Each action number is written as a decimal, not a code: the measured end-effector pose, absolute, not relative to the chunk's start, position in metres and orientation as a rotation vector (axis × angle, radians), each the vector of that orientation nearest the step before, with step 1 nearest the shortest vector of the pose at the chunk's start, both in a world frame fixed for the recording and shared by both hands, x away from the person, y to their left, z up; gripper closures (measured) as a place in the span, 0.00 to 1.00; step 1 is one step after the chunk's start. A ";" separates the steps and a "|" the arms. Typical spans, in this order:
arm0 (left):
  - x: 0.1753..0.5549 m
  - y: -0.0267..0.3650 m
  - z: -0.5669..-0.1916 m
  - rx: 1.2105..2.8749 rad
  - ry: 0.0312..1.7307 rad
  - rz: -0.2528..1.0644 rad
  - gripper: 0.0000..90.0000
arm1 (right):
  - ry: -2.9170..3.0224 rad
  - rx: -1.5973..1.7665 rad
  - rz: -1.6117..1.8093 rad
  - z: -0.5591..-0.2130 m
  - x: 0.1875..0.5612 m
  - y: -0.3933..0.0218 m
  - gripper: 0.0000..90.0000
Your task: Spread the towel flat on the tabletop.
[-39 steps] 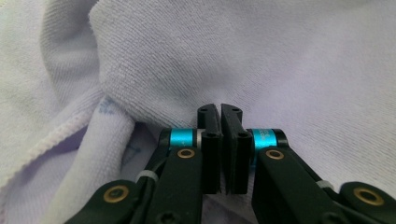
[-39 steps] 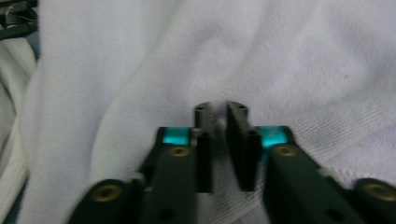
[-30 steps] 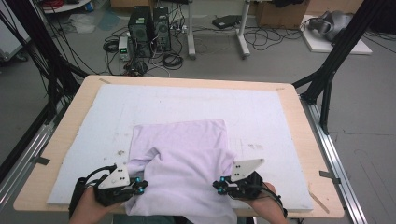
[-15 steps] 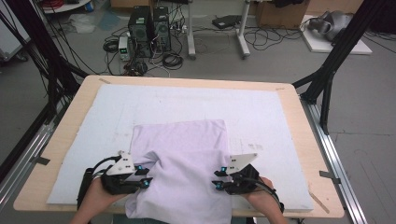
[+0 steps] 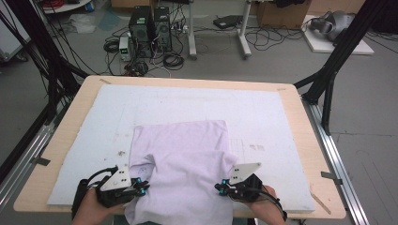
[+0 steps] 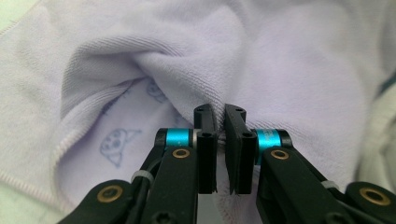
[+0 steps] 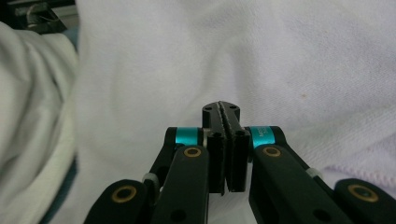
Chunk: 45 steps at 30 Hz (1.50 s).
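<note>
I see the lilac towel (image 5: pixel 183 159) lying on the white mat (image 5: pixel 281 122), near edge hanging off; my left gripper (image 5: pixel 141 186) has just been closing and pinches its left fold, my right gripper (image 5: pixel 220 187) clamps its right edge

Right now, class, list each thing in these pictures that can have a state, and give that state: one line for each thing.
Lavender garment: lying on the white mat, partly folded, near edge hanging off the table's front.
Left gripper: jaws just closed, shut on a fold of the garment.
Right gripper: jaws just closed, shut on the garment's edge.
White mat: spread flat on the table.
Wooden table: level, carrying the mat.
</note>
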<state>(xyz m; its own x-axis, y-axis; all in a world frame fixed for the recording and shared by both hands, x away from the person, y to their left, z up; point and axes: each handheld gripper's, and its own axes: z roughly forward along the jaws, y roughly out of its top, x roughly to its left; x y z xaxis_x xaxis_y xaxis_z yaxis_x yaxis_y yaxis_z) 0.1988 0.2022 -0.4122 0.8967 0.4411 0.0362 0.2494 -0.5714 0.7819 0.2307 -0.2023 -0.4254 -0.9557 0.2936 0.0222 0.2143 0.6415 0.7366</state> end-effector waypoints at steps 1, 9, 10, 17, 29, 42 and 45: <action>0.193 0.204 -0.409 2.197 0.484 0.279 0.92 | 2.760 0.424 1.227 -0.423 0.227 -0.204 0.99; 0.203 0.212 -0.399 2.150 0.511 0.302 0.71 | 2.700 0.450 1.189 -0.414 0.234 -0.206 0.78; 0.208 0.211 -0.400 2.152 0.513 0.304 0.71 | 2.710 0.456 1.181 -0.417 0.239 -0.203 0.76; 0.243 0.183 -0.431 2.224 0.515 0.255 0.74 | 2.755 0.469 1.133 -0.440 0.254 -0.190 0.78; 0.211 0.205 -0.414 2.184 0.513 0.260 0.91 | 2.747 0.420 1.225 -0.428 0.234 -0.204 0.99; 0.303 0.218 -0.391 2.100 0.720 0.448 0.66 | 2.604 0.580 1.168 -0.389 0.337 -0.206 0.69; 0.334 0.220 -0.405 2.088 0.825 0.440 0.63 | 2.605 0.639 1.142 -0.400 0.369 -0.207 0.67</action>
<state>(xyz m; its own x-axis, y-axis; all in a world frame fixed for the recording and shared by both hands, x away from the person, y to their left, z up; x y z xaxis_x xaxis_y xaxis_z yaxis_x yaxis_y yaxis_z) 0.3336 0.2196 -0.4051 0.7231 0.6905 0.0191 0.4002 -0.4413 0.8032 0.3685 -0.2074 -0.4005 -0.8797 0.4745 -0.0310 0.2986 0.6021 0.7405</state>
